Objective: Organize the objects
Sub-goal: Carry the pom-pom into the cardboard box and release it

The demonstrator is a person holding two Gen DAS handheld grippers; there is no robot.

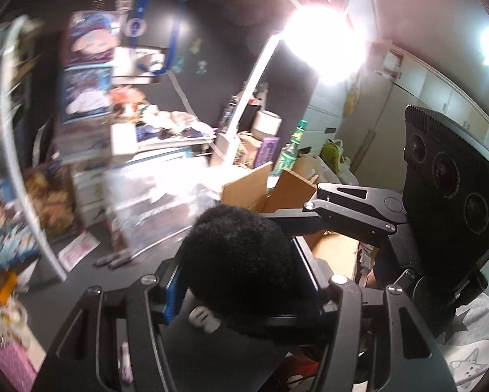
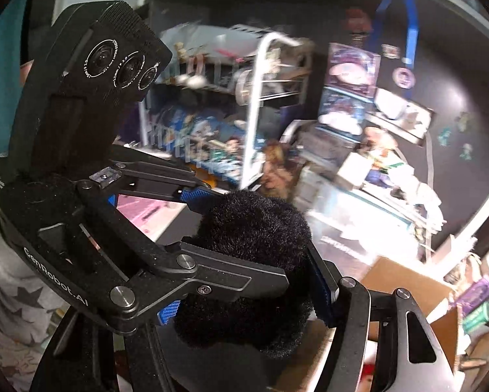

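Left wrist view, left to right.
- Far left: a white tube rack (image 1: pixel 14 124) with printed cartons, badly blurred.
- Next: a stack of picture boxes (image 1: pixel 86 98), with a blue lanyard (image 1: pixel 176 32) hanging beside them. The print cannot be read.
- Below: the dark table (image 1: pixel 130 281). Two small dark items lie on it, too smeared to identify.
- Centre: the left claw (image 1: pixel 241 271) is clenched on the black fuzzy object (image 1: pixel 234 248). The blue pads (image 1: pixel 173 294) press into the pile from both sides. A small white part (image 1: pixel 205 321) shows at the object's underside.
- Object position: held up off the table between both claws. An open cardboard box (image 1: pixel 244 189) sits just behind it.
- Behind the box: a green bottle (image 1: pixel 292 150), upright. A lamp (image 1: pixel 323 42) above it glares out that part of the frame.
- Right: the other tool's camera head, and under it some grey star-print fabric (image 1: pixel 473 326) worn by the person.

Right wrist view.
- Left: the left claw's arms reach in and bite the same fuzzy mass, one above and one below.
- Centre: the right claw (image 2: pixel 247 300) also grasps the object. Its pads are sunk into the fur at either flank.
- Lower right: the cardboard box lies under and beyond the grip.
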